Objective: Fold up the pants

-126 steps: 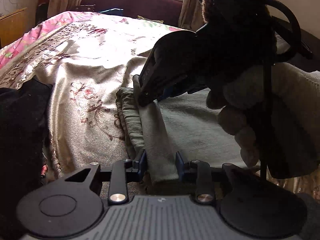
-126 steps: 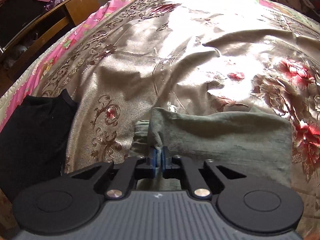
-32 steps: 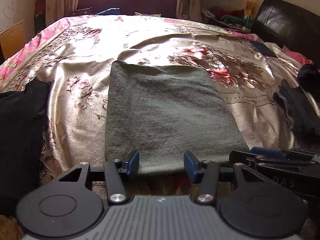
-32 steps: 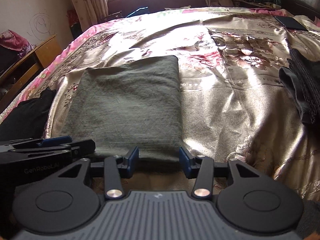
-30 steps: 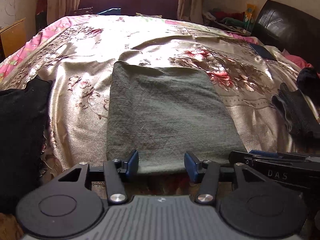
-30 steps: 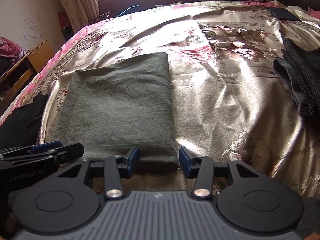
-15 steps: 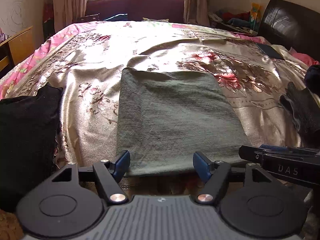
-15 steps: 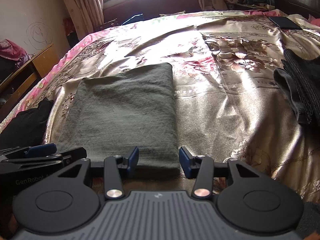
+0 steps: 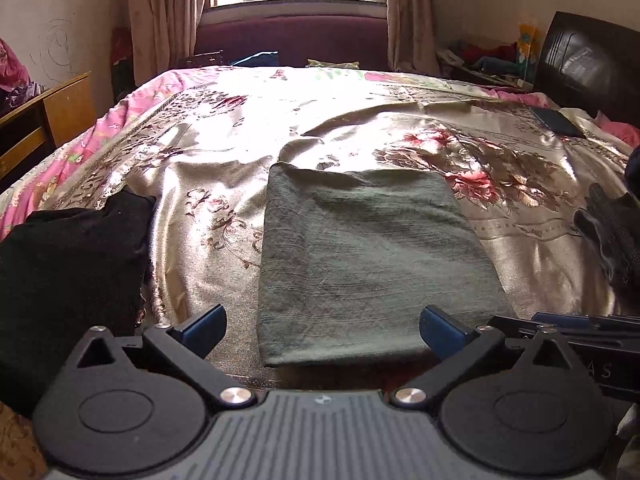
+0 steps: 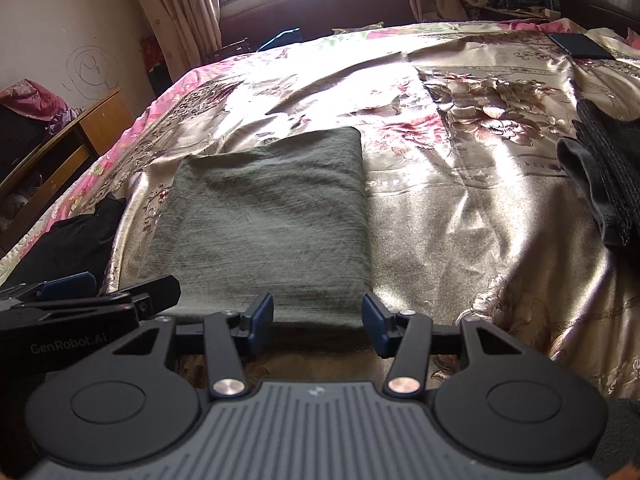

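Observation:
The grey-green pants (image 9: 368, 256) lie folded into a flat rectangle on the floral satin bedspread (image 9: 224, 160); they also show in the right wrist view (image 10: 268, 224). My left gripper (image 9: 322, 330) is wide open and empty, just short of the pants' near edge. My right gripper (image 10: 318, 320) is open and empty at the pants' near right corner. The right gripper also shows at the lower right of the left wrist view (image 9: 576, 326), and the left gripper at the lower left of the right wrist view (image 10: 92, 300).
A black garment (image 9: 68, 264) lies at the bed's left edge. Dark clothing (image 10: 608, 176) lies on the right side. A dark flat object (image 9: 556, 120) lies far right. A wooden desk (image 9: 44, 120) stands left of the bed, a dark headboard (image 9: 588, 60) at the right.
Both grippers have let go of the pants and pulled back and up from the near edge. The left jaws have opened much wider. The pants now lie folded flat.

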The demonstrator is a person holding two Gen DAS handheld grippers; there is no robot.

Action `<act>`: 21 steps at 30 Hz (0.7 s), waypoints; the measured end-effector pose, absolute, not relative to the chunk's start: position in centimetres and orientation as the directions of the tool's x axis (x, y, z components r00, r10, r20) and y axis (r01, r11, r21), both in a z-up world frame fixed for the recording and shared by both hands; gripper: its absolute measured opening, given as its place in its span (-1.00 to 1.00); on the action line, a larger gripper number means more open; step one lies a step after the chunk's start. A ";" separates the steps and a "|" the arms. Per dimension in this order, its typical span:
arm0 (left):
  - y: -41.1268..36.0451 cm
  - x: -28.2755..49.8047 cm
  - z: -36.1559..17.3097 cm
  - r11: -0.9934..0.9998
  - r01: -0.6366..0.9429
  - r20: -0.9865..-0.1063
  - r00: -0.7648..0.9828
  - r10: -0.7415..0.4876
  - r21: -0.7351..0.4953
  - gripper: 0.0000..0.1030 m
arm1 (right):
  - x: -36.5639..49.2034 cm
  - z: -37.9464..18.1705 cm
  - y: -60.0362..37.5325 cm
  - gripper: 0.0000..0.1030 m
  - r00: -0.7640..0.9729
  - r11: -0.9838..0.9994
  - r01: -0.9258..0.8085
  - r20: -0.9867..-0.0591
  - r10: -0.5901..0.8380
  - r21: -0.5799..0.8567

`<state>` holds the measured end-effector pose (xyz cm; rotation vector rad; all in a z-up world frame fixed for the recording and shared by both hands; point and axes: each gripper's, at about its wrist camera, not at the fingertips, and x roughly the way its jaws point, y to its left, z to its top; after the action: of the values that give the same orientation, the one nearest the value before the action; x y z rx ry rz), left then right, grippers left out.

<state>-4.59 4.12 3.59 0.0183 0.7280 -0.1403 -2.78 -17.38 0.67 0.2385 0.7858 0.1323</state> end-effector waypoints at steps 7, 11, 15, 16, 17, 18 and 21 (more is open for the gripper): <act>3.5 -4.4 2.9 0.992 0.128 -0.696 0.712 -0.096 -0.005 1.00 | -2.6 0.4 -17.4 -0.02 0.691 0.964 -0.019 -0.693 0.206 0.267; 3.1 -4.5 2.8 0.990 0.139 -0.700 0.709 -0.090 0.013 1.00 | -2.3 0.1 -17.7 -0.02 0.680 0.959 0.000 -0.704 0.208 0.283; 3.1 -4.4 2.7 0.990 0.141 -0.705 0.703 -0.090 0.014 1.00 | -2.3 0.0 -17.8 -0.02 0.676 0.958 0.003 -0.707 0.208 0.285; 3.2 -4.4 2.7 0.990 0.141 -0.706 0.702 -0.091 0.012 1.00 | -2.3 0.0 -17.8 -0.02 0.676 0.959 0.002 -0.707 0.207 0.283; 3.2 -4.4 2.7 0.990 0.140 -0.707 0.701 -0.092 0.010 1.00 | -2.3 0.0 -17.8 -0.02 0.676 0.959 0.002 -0.707 0.207 0.283; 3.2 -4.3 2.7 0.990 0.140 -0.709 0.699 -0.093 0.008 1.00 | -2.3 0.0 -17.8 -0.02 0.676 0.959 0.002 -0.707 0.208 0.284; 3.2 -4.3 2.7 0.990 0.140 -0.709 0.699 -0.092 0.009 1.00 | -2.2 0.0 -17.8 -0.02 0.673 0.959 0.004 -0.710 0.207 0.284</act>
<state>-4.26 3.19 2.66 0.0641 0.7864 -0.1291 -2.24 -17.80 0.01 0.2724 0.8266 0.1163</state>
